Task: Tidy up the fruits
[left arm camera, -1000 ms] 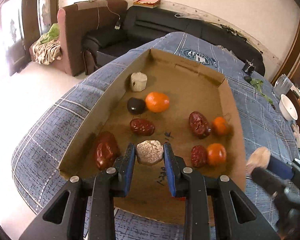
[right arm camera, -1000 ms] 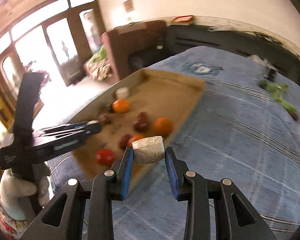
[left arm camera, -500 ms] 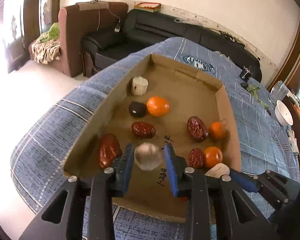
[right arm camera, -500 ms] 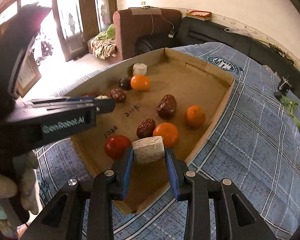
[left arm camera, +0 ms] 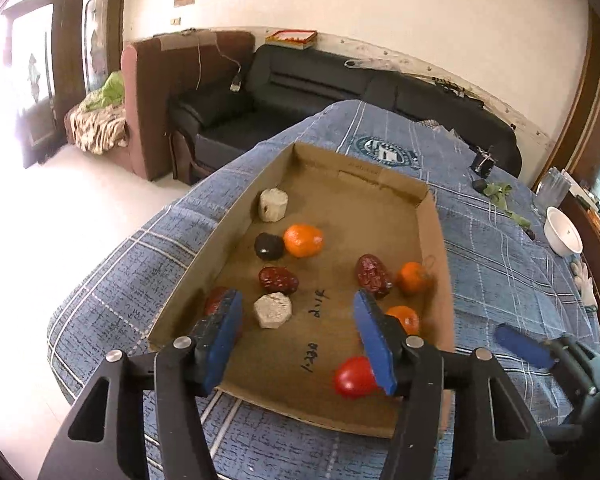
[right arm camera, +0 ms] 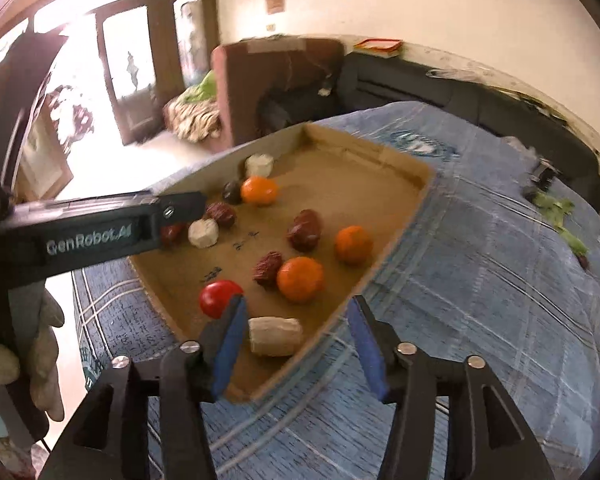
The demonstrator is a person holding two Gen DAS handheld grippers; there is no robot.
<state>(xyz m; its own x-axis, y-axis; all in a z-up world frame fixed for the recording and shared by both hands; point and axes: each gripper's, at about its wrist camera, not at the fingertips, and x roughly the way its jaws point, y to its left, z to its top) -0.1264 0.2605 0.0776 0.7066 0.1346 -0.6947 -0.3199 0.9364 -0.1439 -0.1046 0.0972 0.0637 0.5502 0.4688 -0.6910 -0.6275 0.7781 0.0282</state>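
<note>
**Both pale chunks down in the box, jaws spreading**

We have the left gripper point(left arm camera: 298, 334) over the near left of the cardboard box point(left arm camera: 436, 216), its jaws opening with nothing pressed between the pads. A pale chunk point(left arm camera: 273, 310) sits on the box floor between them, nearer the left pad and apart from it, with a dark red date point(left arm camera: 278, 280) just beyond it at 12 o'clock.

Our right gripper point(right arm camera: 296, 344) hangs over the near corner of the box, its jaws also opening. A second pale chunk point(right arm camera: 275, 336) lies on its side on the floor, just beside the left pad; we cannot tell whether it grazes it. The red tomato point(right arm camera: 219, 298) sits at 10 o'clock from that chunk and an orange point(right arm camera: 300, 285) at 1 o'clock.

A third pale chunk point(left arm camera: 273, 205) stands at the far left of the box, so we judge the pale pieces are not yet grouped.

The risks from here, as we see them:
- The second chunk is rounded and lying flat; a brush from the left pad on lifting away could roll it into the tomato.
- The right gripper's right finger hangs past the box wall, so a low sideways pull could catch the rim and shift the whole box.
- The left gripper's left pad is close to another date point(left arm camera: 216, 300), which a careless withdrawal could nudge.
</note>
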